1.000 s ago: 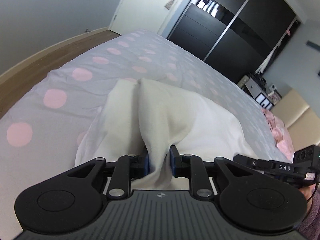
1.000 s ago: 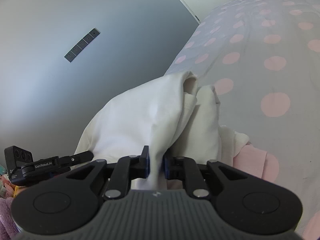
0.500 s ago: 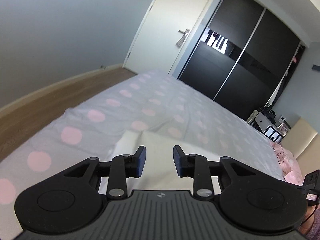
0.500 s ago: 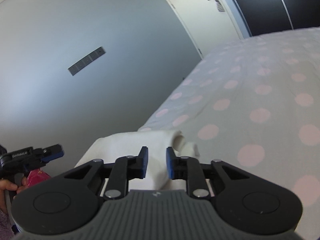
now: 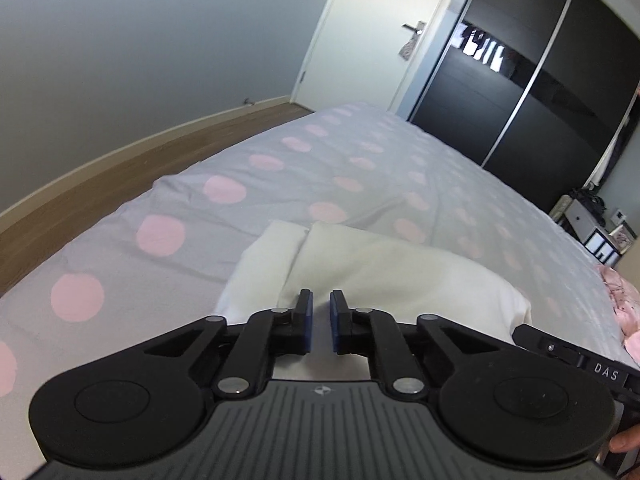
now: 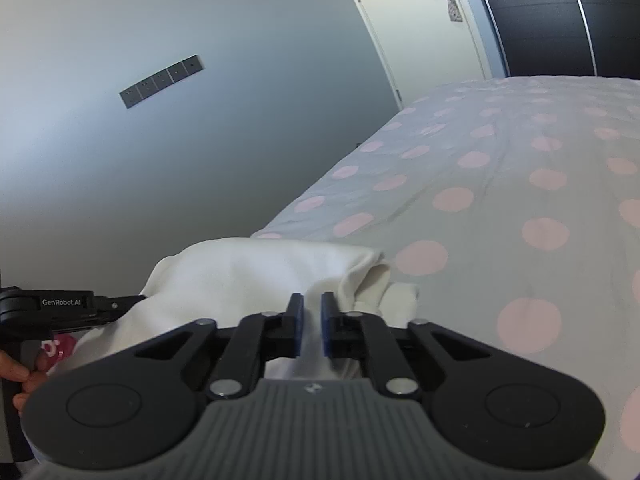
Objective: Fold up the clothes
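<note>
A cream garment [image 5: 400,276] lies folded in a low bundle on the grey bedspread with pink dots [image 5: 240,152]. My left gripper [image 5: 319,300] hovers just over the garment's near edge. Its jaws are closing to a narrow slit, and nothing is between them. In the right wrist view the same garment [image 6: 260,268] lies below my right gripper [image 6: 312,302]. Those jaws are also closing to a slit, with no cloth in them. Each gripper shows at the edge of the other's view: the right one [image 5: 580,360] and the left one [image 6: 68,304].
The bed's left edge drops to a wooden floor [image 5: 100,176] and a grey wall. A white door [image 5: 372,32] and a dark sliding wardrobe [image 5: 520,80] stand beyond the bed. Pink clothing [image 5: 624,300] lies at the right edge. A hand [image 6: 20,376] grips the left gripper's handle.
One second ago both grippers pinched the cream garment and held it raised. They let go, the garment settled onto the bed, and both pairs of jaws have since narrowed.
</note>
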### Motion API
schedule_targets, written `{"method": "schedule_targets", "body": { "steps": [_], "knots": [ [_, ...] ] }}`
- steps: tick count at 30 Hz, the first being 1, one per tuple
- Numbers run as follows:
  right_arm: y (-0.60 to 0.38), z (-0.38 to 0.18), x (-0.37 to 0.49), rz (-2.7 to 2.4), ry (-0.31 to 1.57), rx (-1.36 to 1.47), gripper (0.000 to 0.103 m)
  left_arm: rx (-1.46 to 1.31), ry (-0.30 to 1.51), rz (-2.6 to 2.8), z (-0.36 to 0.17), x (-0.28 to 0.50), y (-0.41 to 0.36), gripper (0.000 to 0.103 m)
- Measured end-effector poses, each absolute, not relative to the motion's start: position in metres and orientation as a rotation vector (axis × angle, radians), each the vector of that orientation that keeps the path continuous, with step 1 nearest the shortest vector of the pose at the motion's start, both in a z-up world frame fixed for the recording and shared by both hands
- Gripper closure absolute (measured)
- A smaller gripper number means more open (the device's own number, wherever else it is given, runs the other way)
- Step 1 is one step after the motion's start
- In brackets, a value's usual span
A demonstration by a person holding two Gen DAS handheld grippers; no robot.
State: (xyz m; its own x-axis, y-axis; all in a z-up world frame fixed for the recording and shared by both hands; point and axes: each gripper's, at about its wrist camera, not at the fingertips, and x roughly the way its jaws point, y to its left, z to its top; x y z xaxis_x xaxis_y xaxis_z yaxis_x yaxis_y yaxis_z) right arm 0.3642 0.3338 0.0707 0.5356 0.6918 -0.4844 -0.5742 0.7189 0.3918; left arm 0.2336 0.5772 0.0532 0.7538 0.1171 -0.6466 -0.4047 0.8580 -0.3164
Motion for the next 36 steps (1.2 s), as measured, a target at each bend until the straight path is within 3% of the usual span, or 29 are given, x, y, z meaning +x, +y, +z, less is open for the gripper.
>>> {"method": "schedule_targets", "body": {
  "steps": [10, 13, 14, 19, 20, 22, 27, 29, 36],
  "knots": [
    [0.324, 0.085, 0.359, 0.729, 0.683, 0.137, 0.097, -0.392, 0.669, 0.355, 0.057, 0.224, 0.567, 0.100],
    [0.303, 0.095, 0.349, 0.692, 0.690, 0.114, 0.082, -0.370, 0.663, 0.382, 0.067, 0.209, 0.557, 0.100],
    [0.293, 0.097, 0.345, 0.686, 0.684, 0.107, 0.076, -0.363, 0.661, 0.391, 0.071, 0.204, 0.554, 0.098],
    [0.244, 0.109, 0.318, 0.681, 0.660, 0.049, 0.073, -0.302, 0.663, 0.381, 0.097, 0.169, 0.523, 0.081],
    [0.234, 0.112, 0.312, 0.683, 0.660, 0.054, 0.069, -0.300, 0.668, 0.370, 0.103, 0.162, 0.516, 0.079],
    [0.213, 0.119, 0.300, 0.685, 0.662, 0.065, 0.063, -0.278, 0.673, 0.354, 0.114, 0.148, 0.497, 0.076],
    [0.170, 0.136, 0.263, 0.692, 0.647, 0.016, 0.061, -0.190, 0.676, 0.324, 0.141, 0.114, 0.441, 0.070],
    [0.154, 0.144, 0.246, 0.697, 0.637, -0.007, 0.055, -0.174, 0.667, 0.306, 0.151, 0.102, 0.417, 0.061],
    [0.098, 0.175, 0.193, 0.703, 0.571, -0.064, 0.041, -0.089, 0.632, 0.221, 0.190, 0.068, 0.332, 0.053]
  ]
}}
